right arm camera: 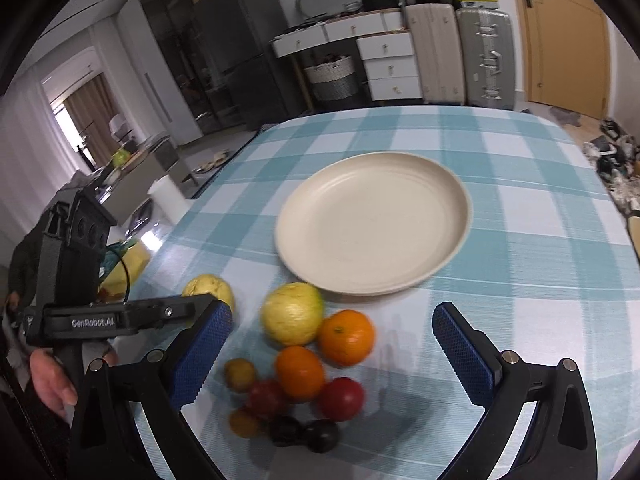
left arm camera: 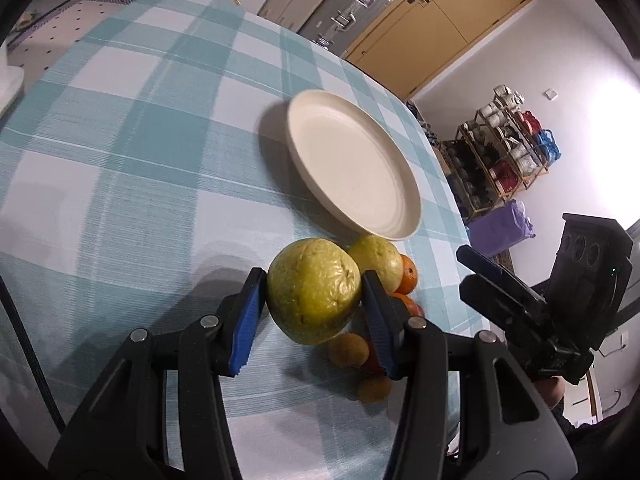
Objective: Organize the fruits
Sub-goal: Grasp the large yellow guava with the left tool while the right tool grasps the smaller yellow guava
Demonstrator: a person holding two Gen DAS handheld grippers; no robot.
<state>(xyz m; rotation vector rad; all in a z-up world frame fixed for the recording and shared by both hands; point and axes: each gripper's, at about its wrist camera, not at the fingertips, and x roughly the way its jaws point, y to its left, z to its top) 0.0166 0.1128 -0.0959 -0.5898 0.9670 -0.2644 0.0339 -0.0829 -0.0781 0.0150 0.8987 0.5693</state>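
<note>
My left gripper (left arm camera: 314,290) is shut on a yellow-green guava (left arm camera: 314,290) and holds it above the table, short of the empty cream plate (left arm camera: 352,160). That guava also shows in the right wrist view (right arm camera: 208,289), behind the left gripper (right arm camera: 200,304). A second guava (right arm camera: 292,312), two oranges (right arm camera: 346,336) (right arm camera: 300,372), two red fruits (right arm camera: 340,398), small yellow-brown fruits (right arm camera: 239,374) and dark fruits (right arm camera: 320,434) lie in a heap before the plate (right arm camera: 372,224). My right gripper (right arm camera: 332,336) is open over the heap; it also shows in the left wrist view (left arm camera: 480,276).
The table wears a teal and white checked cloth (right arm camera: 520,184). Its right edge is close beside the plate in the left wrist view (left arm camera: 452,200). Suitcases (right arm camera: 484,56), drawers (right arm camera: 390,68) and a wooden door (right arm camera: 568,40) stand beyond the far edge.
</note>
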